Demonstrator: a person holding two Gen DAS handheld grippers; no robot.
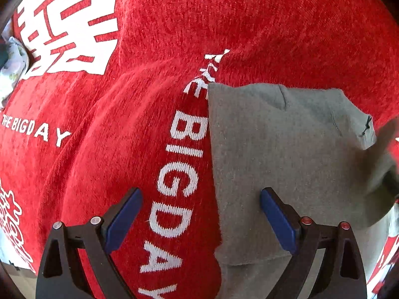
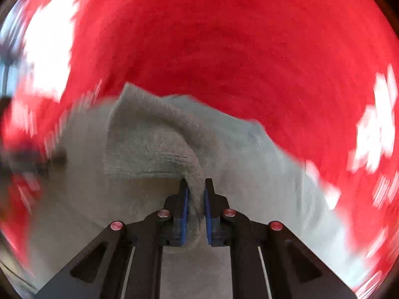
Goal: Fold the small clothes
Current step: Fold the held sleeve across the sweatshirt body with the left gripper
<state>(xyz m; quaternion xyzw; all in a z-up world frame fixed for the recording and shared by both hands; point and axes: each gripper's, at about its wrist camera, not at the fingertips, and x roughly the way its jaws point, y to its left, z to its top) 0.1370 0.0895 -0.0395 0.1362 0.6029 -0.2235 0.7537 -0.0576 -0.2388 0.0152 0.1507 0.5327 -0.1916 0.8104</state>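
A small grey garment (image 1: pixel 279 154) lies on a red blanket (image 1: pixel 224 25) with white lettering. In the left wrist view my left gripper (image 1: pixel 200 216) hangs open above the garment's left edge, one blue pad over the red cloth and the other over the grey, nothing between them. In the right wrist view my right gripper (image 2: pixel 196 199) is shut on a raised fold of the grey garment (image 2: pixel 154 139); the pinched cloth runs up between the blue pads and drapes off to the left. The picture there is blurred.
The red blanket (image 2: pixel 249 49) covers nearly all the surface and has ridges and folds left of the garment. A pale printed cloth (image 1: pixel 12 64) lies at the far left edge. White patterned patches mark the blanket at left and right.
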